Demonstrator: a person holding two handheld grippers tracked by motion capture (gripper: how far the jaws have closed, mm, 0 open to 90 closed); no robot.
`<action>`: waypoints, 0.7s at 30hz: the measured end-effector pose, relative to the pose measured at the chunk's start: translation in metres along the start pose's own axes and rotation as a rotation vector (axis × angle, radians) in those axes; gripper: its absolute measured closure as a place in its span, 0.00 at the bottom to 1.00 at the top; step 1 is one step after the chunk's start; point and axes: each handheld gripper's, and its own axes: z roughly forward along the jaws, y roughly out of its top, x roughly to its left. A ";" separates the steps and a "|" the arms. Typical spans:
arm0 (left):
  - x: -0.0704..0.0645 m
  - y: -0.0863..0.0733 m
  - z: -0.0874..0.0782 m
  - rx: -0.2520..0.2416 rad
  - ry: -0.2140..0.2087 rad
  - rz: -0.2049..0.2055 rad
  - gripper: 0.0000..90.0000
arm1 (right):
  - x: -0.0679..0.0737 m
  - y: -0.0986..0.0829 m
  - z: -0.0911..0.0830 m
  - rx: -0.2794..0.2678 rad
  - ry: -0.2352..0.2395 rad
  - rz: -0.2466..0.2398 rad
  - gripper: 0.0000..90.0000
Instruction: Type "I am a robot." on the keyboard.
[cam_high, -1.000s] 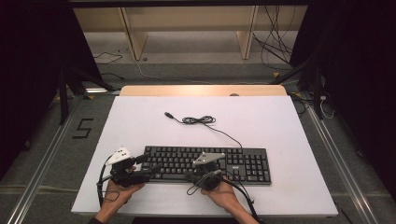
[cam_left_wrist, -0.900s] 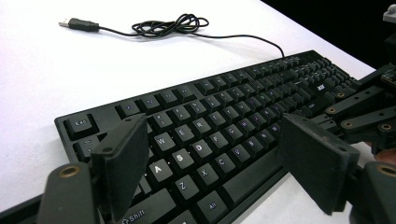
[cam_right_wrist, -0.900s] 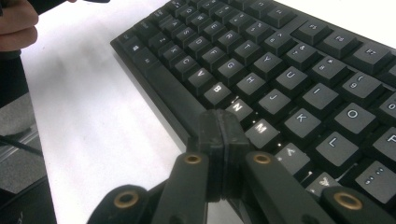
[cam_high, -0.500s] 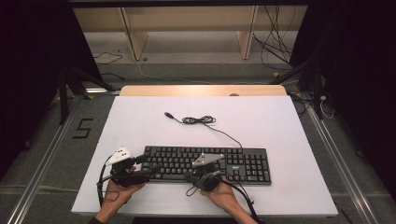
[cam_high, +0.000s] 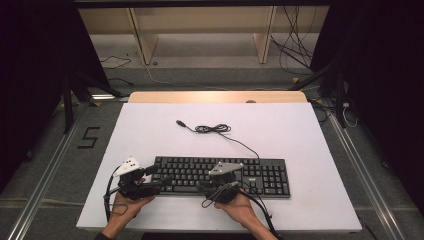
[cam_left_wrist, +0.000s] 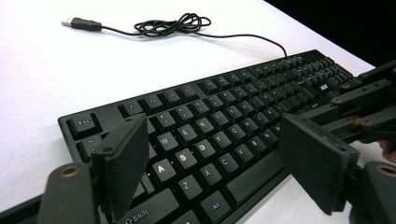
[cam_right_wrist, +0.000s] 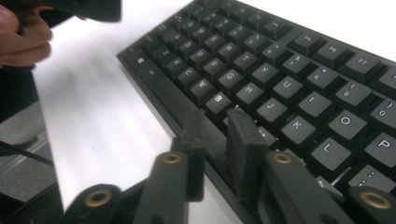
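The black rectangular plastic keyboard (cam_high: 220, 175) lies flat near the front edge of the white table top (cam_high: 280, 130), long side parallel to that edge. Its thin black cable (cam_high: 215, 129) runs from the rear edge to a loose coil farther back on the table, ending in a USB plug (cam_left_wrist: 80, 23).

The left gripper (cam_left_wrist: 215, 163) is at the keyboard's left end, jaws spread wide, one jaw over the Shift and Caps Lock area, the other off the front edge near the space bar.

The right gripper (cam_right_wrist: 217, 149) is at the front edge near the keyboard's middle, jaws narrowed about the front rim below the letter keys; contact with the rim cannot be confirmed.
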 end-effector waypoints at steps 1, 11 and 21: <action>0.000 0.000 0.000 0.000 0.003 -0.003 0.28 | 0.000 0.000 -0.001 -0.003 0.002 0.002 0.82; 0.005 -0.001 0.003 0.023 0.032 -0.025 0.35 | 0.001 0.004 -0.008 -0.035 0.029 0.004 0.67; 0.014 -0.001 0.005 0.057 0.082 -0.053 0.59 | 0.001 0.006 -0.010 -0.047 0.025 0.013 0.51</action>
